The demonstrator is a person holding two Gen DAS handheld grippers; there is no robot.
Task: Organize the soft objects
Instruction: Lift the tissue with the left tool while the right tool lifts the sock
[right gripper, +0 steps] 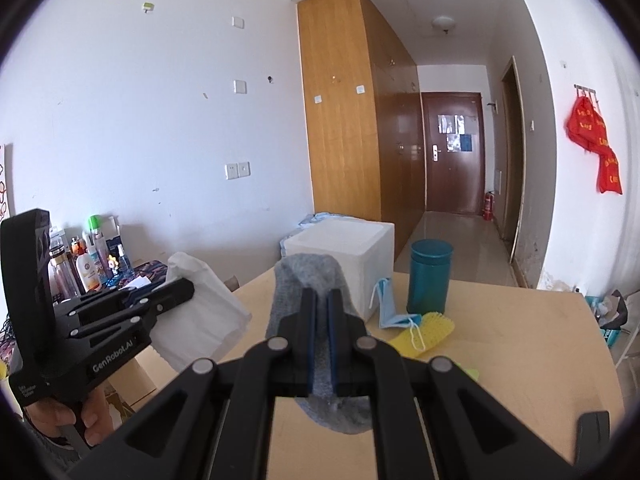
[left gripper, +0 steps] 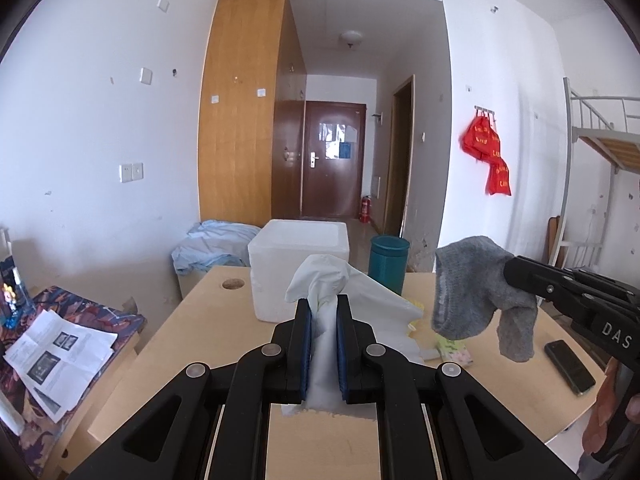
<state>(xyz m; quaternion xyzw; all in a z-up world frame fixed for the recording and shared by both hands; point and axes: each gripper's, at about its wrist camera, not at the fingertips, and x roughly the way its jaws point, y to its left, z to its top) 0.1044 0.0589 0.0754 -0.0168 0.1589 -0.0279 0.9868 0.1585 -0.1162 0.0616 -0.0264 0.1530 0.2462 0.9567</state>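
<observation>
You face white walls (left gripper: pixel 88 128) and a tall wooden wardrobe (left gripper: pixel 244 120) beside a corridor ending in a dark brown door (left gripper: pixel 334 160). A ceiling lamp (left gripper: pixel 351 38) hangs there; a metal bunk frame (left gripper: pixel 600 140) stands right.

Left claw (left gripper: pixel 324 300) clamped, right claw (right gripper: pixel 322 300) clamped (both tilted slightly down).

Ahead of my tools I see a light wooden table (right gripper: pixel 500 344) with a round cable hole (left gripper: pixel 233 283) near its far left edge. A white foam box (right gripper: pixel 340 256) sits on it straight ahead, a teal canister (right gripper: pixel 430 276) just right of that. Nearer me lie a blue face mask (right gripper: pixel 390 312) and a yellow brush (right gripper: pixel 434 330), touching. A black phone (left gripper: pixel 570 366) rests off to my right.
</observation>
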